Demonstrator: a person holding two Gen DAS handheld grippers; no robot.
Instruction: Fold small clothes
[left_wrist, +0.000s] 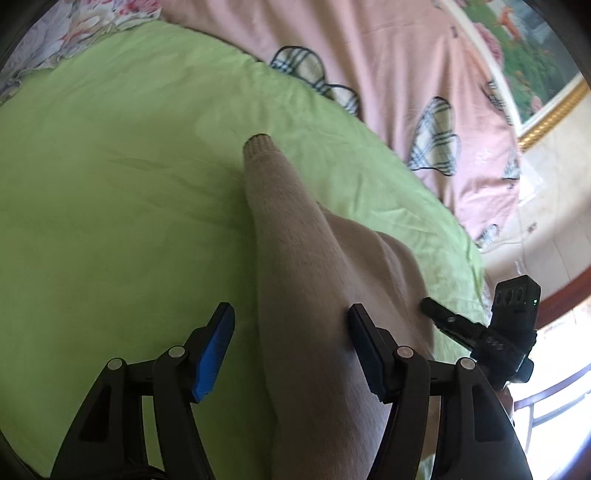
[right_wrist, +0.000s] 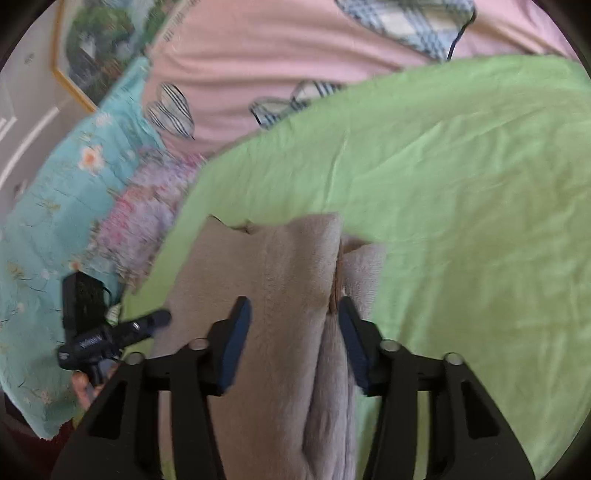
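Beige knit garment (left_wrist: 295, 266) lying on a green sheet (left_wrist: 110, 206) over the bed

Left tongs (left_wrist: 291, 347) stand wide, pads clear of the sleeve between them; right tongs (right_wrist: 291, 343) sit narrower astride the folded knit, pads not visibly pressing it.

A beige knitted garment (left_wrist: 317, 295) lies on a light green bedsheet (left_wrist: 110, 206), one long sleeve with a ribbed cuff (left_wrist: 258, 142) reaching far. The left gripper (left_wrist: 291, 328) stands with jaws apart over the garment's near part, pads not pressing. The right gripper (left_wrist: 480, 332) shows at right. A pink patterned quilt (left_wrist: 388, 81) lies beyond.
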